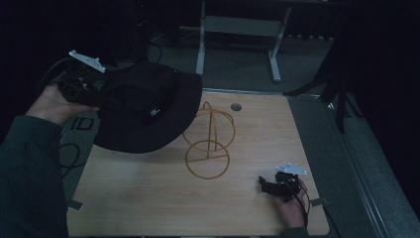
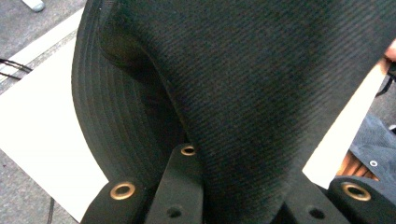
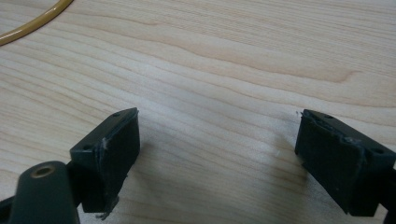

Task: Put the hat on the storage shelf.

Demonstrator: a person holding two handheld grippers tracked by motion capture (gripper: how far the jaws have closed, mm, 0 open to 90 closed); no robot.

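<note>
Overhead, left hand-held gripper (image 1: 99,96) holds black bucket hat (image 1: 148,106) lifted just left of wire hat stand (image 1: 208,144), likely to hang it. Left gripper view: jaws clamped on hat fabric (image 2: 261,93). Right gripper view: right hand-held gripper (image 3: 217,154) spread apart, idle on table (image 3: 233,56).

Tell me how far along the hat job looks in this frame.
Done: the left tool has the black hat clamped and raised above the table. In hand: the hat hangs beside the gold wire stand, not on it. Left, as I judge it: setting the hat over the stand. The right tool rests open on the table, holding nothing.
</note>
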